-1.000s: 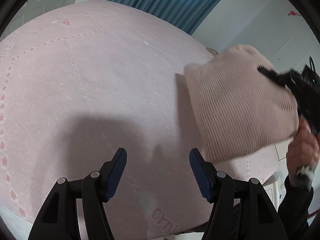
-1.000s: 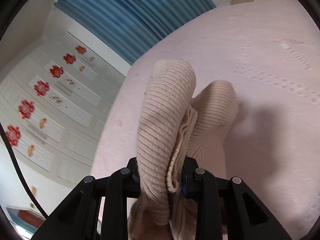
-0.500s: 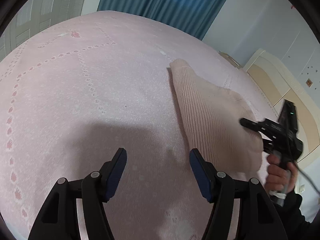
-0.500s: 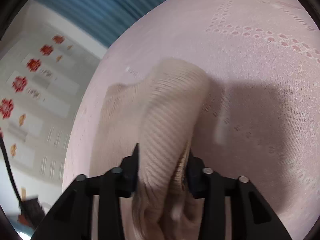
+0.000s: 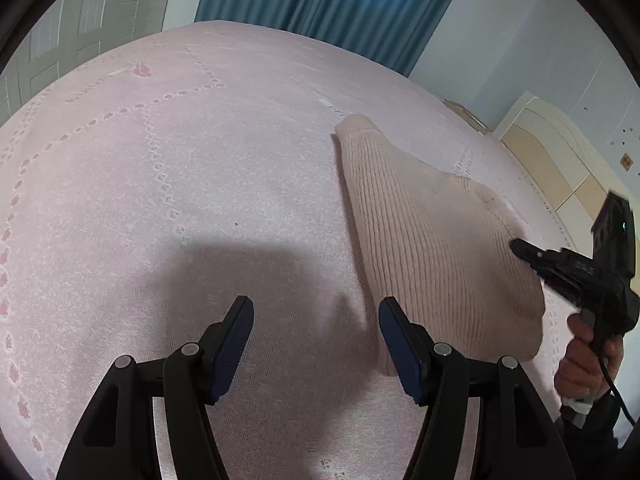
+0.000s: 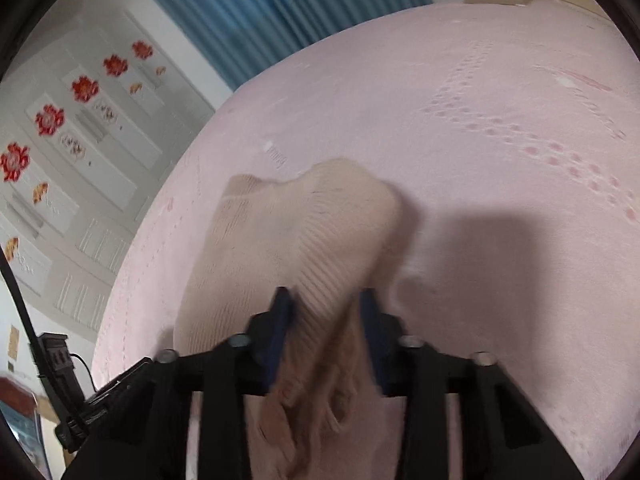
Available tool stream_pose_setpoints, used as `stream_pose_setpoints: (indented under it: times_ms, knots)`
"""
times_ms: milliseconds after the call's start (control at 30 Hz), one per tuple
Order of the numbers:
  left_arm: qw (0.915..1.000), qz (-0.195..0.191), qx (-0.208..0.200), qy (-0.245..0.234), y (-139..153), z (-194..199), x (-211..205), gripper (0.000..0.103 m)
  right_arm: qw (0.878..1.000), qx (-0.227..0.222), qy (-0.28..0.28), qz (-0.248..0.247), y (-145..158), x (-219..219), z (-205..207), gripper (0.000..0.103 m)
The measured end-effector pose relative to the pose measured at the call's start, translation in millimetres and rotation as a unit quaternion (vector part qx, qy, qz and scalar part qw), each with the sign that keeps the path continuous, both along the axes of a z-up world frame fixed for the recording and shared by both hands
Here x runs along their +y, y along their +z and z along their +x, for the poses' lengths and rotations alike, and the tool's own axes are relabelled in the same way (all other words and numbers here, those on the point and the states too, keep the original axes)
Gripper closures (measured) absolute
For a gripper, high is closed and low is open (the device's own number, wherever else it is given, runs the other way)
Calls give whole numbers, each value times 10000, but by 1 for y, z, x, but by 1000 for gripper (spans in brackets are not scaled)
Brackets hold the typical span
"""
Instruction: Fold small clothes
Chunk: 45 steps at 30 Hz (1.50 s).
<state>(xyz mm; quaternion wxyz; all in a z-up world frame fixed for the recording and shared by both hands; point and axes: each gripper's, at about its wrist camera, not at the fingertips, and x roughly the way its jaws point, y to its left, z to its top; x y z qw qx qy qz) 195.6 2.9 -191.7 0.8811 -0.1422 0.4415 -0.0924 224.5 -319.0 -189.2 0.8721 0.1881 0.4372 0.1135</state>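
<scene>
Bed (image 5: 168,184) under a pink patterned cover fills both views, blue curtain (image 5: 320,4) and flowered cupboard doors (image 6: 80,120) behind. Knit garment (image 5: 432,248) lies spread on it, one edge bunched in the right gripper (image 6: 326,312), whose fingers have just been closing on it. Left gripper (image 5: 316,344) hovers, fingers apart, empty. Laying-out step, seemingly; next, flatten and take a corner.

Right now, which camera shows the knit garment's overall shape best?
Left wrist view: the knit garment lies along the pink bedspread, outline nearly whole. The right wrist view shows it blurred, bunched between the right gripper jaws.
</scene>
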Motion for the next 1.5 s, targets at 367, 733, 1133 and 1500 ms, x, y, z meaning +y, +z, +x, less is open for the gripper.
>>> stream_pose_setpoints:
  times_ms: [367, 733, 1133, 1500]
  knots:
    - [9997, 215, -60, 47, 7, 6, -7, 40, 9990, 229, -375, 83, -34, -30, 18, 94]
    - [9997, 219, -91, -54, 19, 20, -24, 40, 9983, -547, -185, -87, 11, -25, -22, 89]
    - [9988, 476, -13, -61, 19, 31, -41, 40, 9761, 309, -3, -2153, -37, 6, -32, 89]
    - [9990, 401, 52, -162, 21, 9, -51, 40, 9941, -557, -235, -899, 13, -12, -72, 86]
